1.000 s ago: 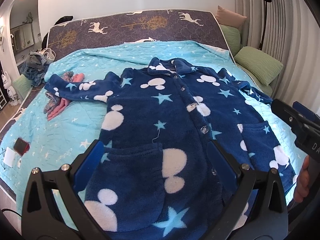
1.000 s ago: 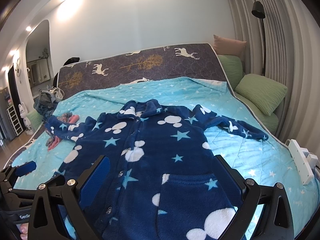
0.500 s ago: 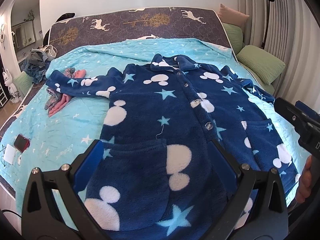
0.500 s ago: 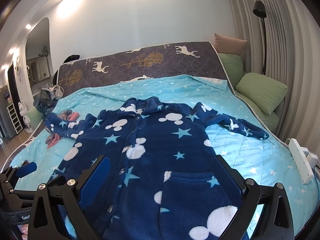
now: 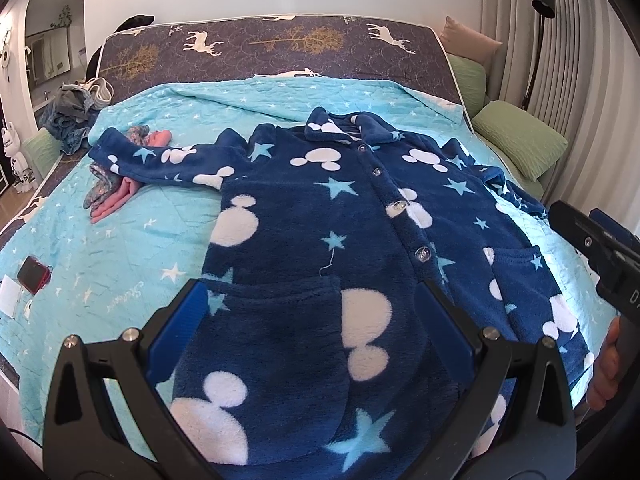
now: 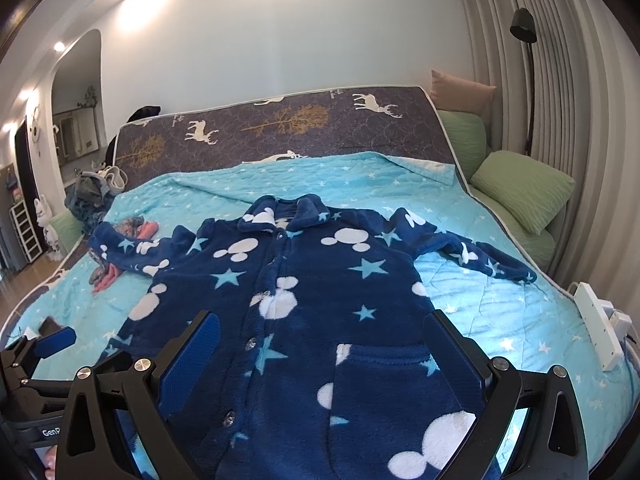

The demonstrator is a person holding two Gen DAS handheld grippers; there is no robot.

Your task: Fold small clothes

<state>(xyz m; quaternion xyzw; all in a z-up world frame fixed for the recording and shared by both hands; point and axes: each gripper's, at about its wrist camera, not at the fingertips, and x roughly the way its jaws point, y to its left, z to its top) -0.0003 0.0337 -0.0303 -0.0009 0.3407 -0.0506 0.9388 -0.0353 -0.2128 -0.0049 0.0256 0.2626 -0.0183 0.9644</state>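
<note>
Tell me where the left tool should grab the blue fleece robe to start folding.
Probably the cuff of the outstretched sleeve on the robe, coming in from the left bed edge. It lies flat and straight out over pink clothes, so the left tool could pinch its end edge.

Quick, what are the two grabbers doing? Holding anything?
Left gripper: open, holding nothing, above the robe.
Right gripper: open, holding nothing, also above the robe.
</note>
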